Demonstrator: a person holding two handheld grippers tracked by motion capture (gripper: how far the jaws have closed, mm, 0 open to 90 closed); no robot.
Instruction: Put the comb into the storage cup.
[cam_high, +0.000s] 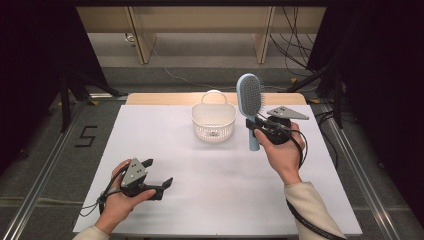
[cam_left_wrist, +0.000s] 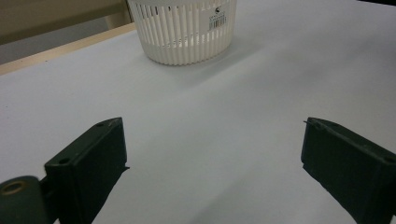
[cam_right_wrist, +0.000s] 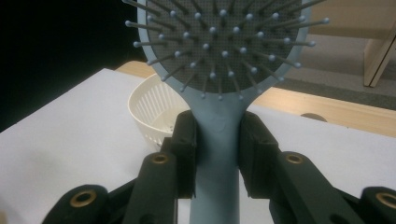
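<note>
A light-blue hairbrush (cam_high: 250, 100) is held upright above the white table (cam_high: 210, 200), pinched at the handle by the right gripper (cam_high: 257, 122), w/ jaws pressed on either side just below the bristle head. It is kept just right of the white slotted basket (cam_high: 214, 122), which stands near the table's far edge. The left gripper (cam_high: 157, 172) is rested low at the near left, jaws spread wide, nothing between them.

Hairbrush (cam_right_wrist: 217, 135) smooth matt plastic; basket (cam_high: 213, 122) white slotted plastic (slightly glossy).
</note>
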